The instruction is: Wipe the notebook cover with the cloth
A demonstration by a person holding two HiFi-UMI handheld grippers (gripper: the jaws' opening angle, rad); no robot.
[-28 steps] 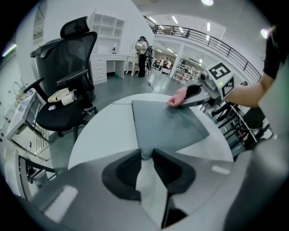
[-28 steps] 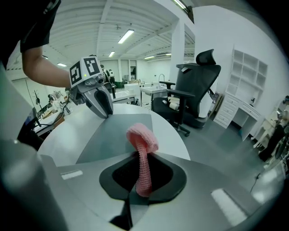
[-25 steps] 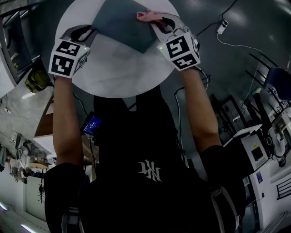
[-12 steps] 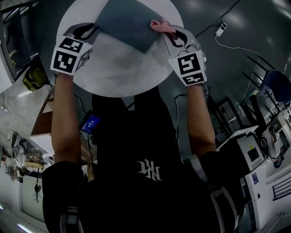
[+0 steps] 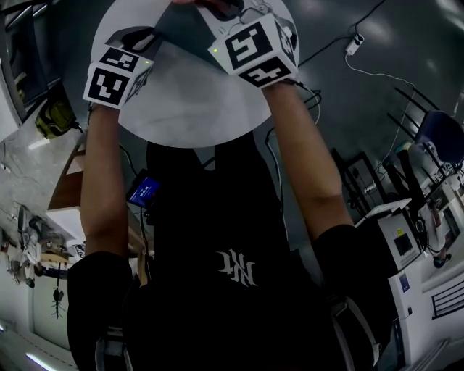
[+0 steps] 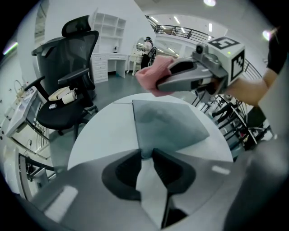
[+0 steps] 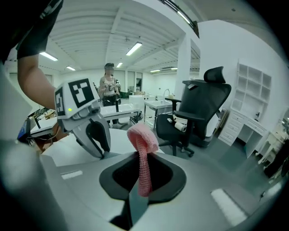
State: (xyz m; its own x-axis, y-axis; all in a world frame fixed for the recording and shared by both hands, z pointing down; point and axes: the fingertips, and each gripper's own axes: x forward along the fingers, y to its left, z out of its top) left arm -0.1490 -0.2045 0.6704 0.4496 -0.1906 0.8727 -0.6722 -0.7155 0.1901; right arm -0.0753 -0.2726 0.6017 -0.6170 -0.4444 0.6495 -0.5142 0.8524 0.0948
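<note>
A grey-blue notebook (image 5: pixel 181 29) lies on the round white table (image 5: pixel 188 109). My left gripper (image 5: pixel 152 38) is shut on the notebook's near corner, and in the left gripper view its jaws (image 6: pixel 146 154) pinch that corner of the cover (image 6: pixel 167 124). My right gripper (image 5: pixel 223 9) is raised above the notebook, shut on a pink cloth (image 7: pixel 143 140) that stands up between its jaws (image 7: pixel 140 159). From the left gripper view the cloth (image 6: pixel 153 76) hangs in the air over the cover's far part, apart from it. The left gripper (image 7: pixel 92 131) shows in the right gripper view.
A black office chair (image 6: pixel 67 90) stands beyond the table. Cables and a power strip (image 5: pixel 354 43) lie on the floor to the right, with equipment (image 5: pixel 399 239) further right. A yellow tool (image 5: pixel 51 119) sits at the left. A person (image 7: pixel 108 85) stands far off.
My right gripper lifted the pink cloth off the notebook's right edge and swung left and up over the cover. The left gripper kept its hold on the corner.
</note>
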